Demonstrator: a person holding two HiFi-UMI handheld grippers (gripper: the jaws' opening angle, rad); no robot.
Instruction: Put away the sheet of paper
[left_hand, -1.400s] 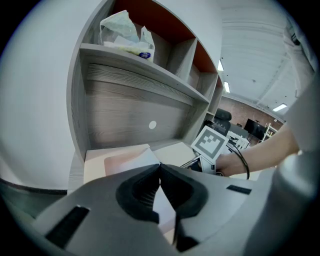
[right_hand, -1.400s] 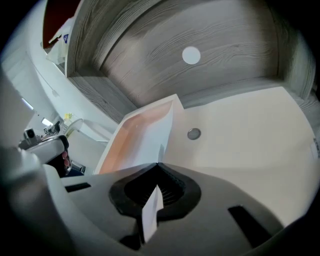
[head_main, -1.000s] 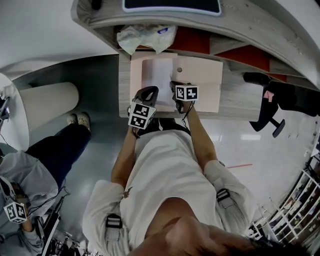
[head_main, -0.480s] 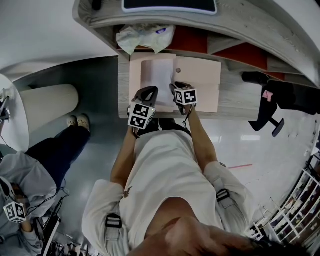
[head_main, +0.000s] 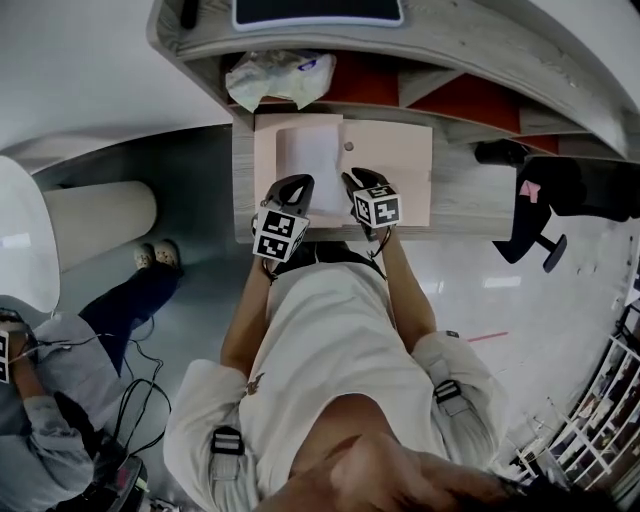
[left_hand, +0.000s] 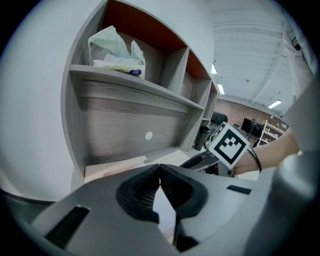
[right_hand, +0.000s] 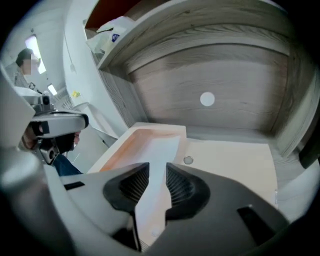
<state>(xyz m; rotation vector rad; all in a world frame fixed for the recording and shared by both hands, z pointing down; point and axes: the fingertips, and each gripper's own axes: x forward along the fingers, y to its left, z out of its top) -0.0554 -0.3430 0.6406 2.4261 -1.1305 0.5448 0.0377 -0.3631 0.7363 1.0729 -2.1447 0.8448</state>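
An open peach folder (head_main: 390, 170) lies on the grey desk (head_main: 470, 195), and the white sheet of paper (head_main: 310, 160) rests on its left half. A round snap (right_hand: 188, 160) sits at the folder's fold. My left gripper (head_main: 293, 190) hovers over the sheet's near edge, its jaws shut tip to tip (left_hand: 160, 167) with nothing visibly held. My right gripper (head_main: 360, 183) is just right of it, over the fold. Its jaws (right_hand: 157, 172) stand apart and are closing. Nothing is between them, and the sheet (right_hand: 160, 145) shows below.
A crumpled plastic bag (head_main: 280, 75) sits in the shelf above the desk. The desk's back panel has a round cable hole (right_hand: 207, 99). A black office chair (head_main: 530, 190) stands to the right. A beige cylinder (head_main: 95, 215) and a seated person (head_main: 60, 400) are to the left.
My right gripper has drawn back a little toward the desk's near edge. The left gripper stays at the sheet's near edge. The person at the left has shifted.
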